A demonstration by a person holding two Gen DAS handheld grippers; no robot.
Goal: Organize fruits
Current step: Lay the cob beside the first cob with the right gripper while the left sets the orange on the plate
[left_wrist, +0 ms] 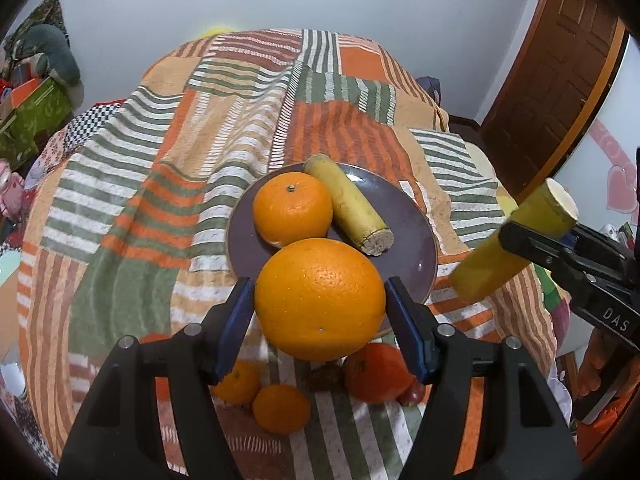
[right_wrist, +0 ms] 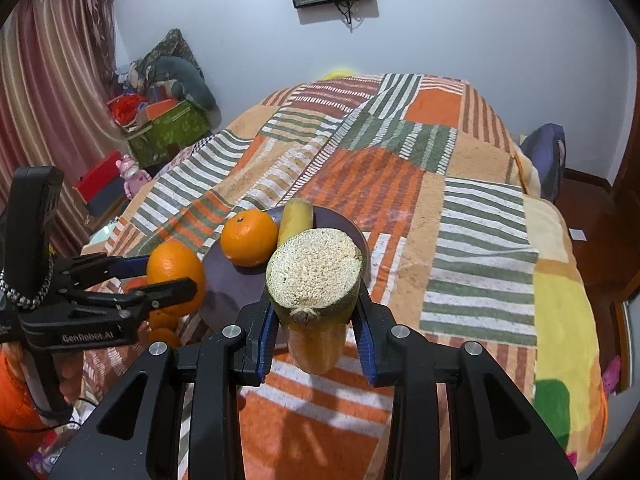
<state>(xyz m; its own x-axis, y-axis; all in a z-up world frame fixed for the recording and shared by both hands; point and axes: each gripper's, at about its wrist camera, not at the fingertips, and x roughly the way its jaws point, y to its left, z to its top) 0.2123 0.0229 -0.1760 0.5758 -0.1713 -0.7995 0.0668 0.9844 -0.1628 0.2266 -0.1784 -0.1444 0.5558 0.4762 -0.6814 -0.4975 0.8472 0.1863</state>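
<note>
Left claw [left_wrist: 320,300] grips 1 big orange [left_wrist: 320,300], right claw [right_wrist: 316,320] clamps 1 yellow stalk piece [right_wrist: 316,280]; plate [left_wrist: 412,240] holds 1 orange [left_wrist: 293,209], 1 stalk piece [left_wrist: 348,204].

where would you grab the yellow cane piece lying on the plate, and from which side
Grip the yellow cane piece across the middle of its length, coming from above with one finger on each long side. It lies flat on the purple plate, a straight cylinder, so the ends give little purchase. The orange sits against its left flank, so that finger has little room.
</note>
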